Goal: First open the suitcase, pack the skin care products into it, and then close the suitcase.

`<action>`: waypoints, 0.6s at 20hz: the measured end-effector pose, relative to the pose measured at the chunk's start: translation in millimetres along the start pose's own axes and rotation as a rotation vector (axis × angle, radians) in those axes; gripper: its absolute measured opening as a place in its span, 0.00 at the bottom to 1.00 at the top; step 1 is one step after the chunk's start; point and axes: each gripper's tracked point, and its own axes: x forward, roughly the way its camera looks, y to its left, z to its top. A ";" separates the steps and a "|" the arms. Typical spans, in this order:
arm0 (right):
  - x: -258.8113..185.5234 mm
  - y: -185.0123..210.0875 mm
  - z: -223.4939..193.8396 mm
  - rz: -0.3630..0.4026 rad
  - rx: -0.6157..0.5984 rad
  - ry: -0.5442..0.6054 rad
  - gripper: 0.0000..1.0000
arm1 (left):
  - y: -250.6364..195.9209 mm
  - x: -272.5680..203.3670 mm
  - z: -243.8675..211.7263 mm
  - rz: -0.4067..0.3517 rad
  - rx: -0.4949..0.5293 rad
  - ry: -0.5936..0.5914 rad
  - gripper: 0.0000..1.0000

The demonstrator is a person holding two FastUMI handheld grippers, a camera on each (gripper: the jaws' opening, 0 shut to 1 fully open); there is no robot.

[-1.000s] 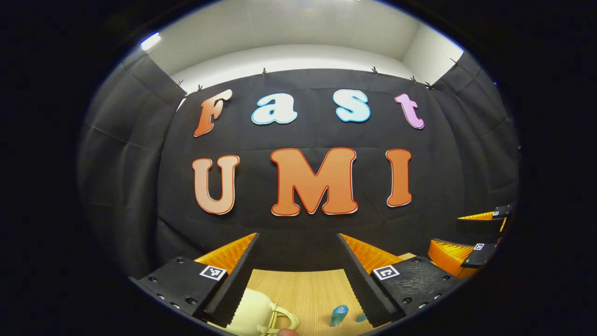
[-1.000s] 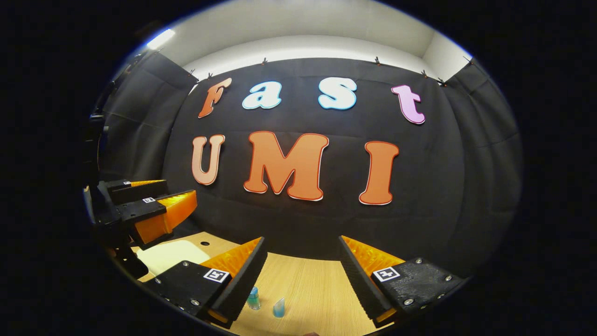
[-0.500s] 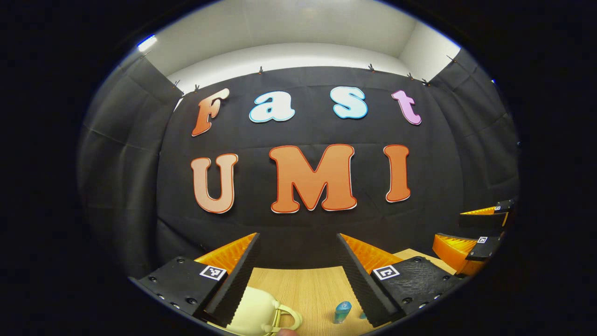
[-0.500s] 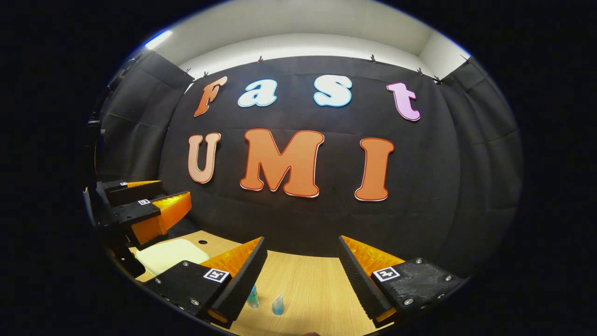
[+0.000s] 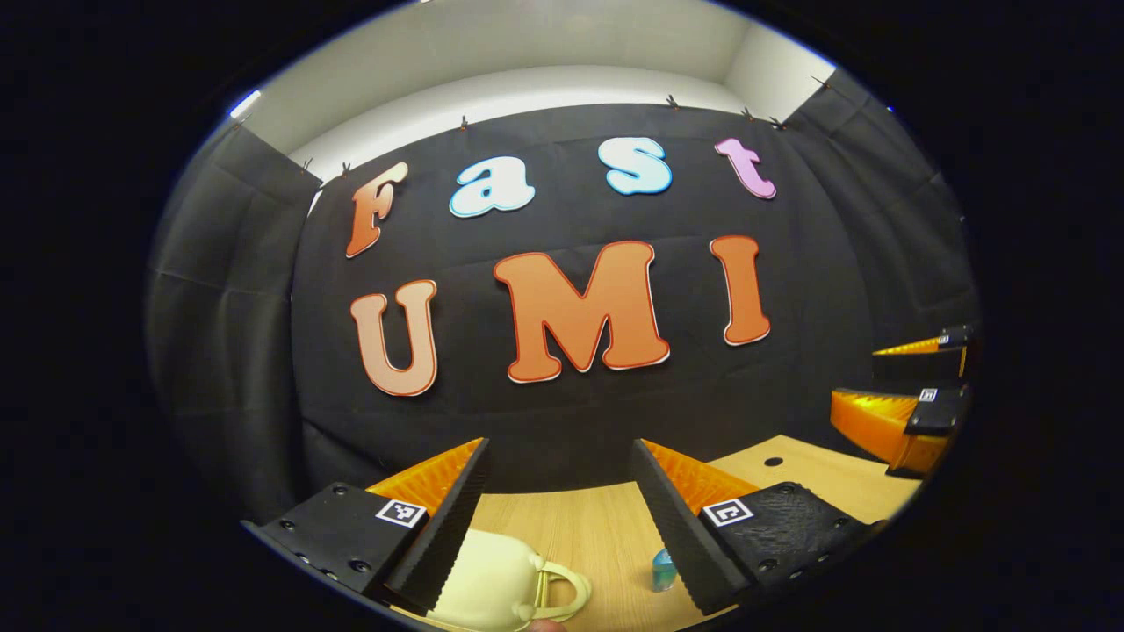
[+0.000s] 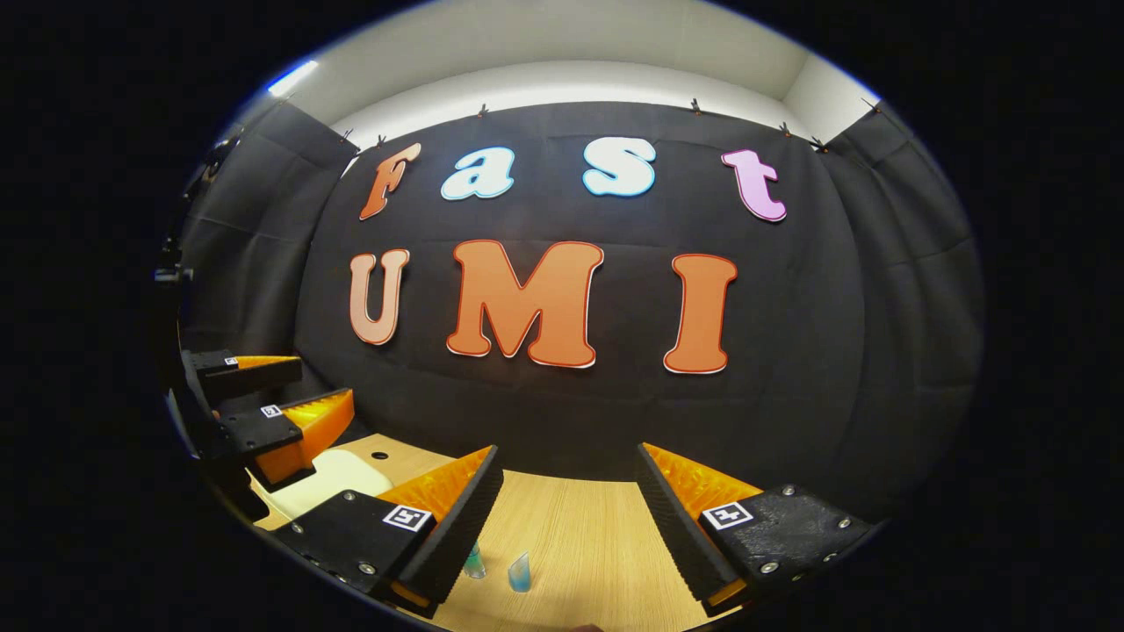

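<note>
above the table [image 5: 580,527], both tongs [image 5: 558,518] [image 6: 566,522] hover level, spread.

I saw bare table [image 6: 580,535] ahead between my spread fingers; a pale suitcase [image 5: 487,579] and two small blue bottles [image 6: 520,572] stood low in the way.

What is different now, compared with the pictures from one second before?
The left gripper has turned slightly left, so the cream suitcase shows more and the blue bottle sits beside its right finger. The right gripper barely moved. Both remain open; nothing was grasped.
</note>
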 end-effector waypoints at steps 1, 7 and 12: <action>-0.1 -3.1 -1.1 0.000 -0.001 0.000 0.96 | 0.8 -0.3 -7.3 0.003 0.018 0.018 0.98; -2.1 -21.0 -7.0 0.016 -0.001 0.004 0.96 | -0.4 -5.0 -56.6 0.024 0.165 0.116 0.98; -8.9 -39.0 -12.0 0.032 -0.002 0.013 0.96 | -3.3 -3.4 -106.4 0.026 0.282 0.210 0.98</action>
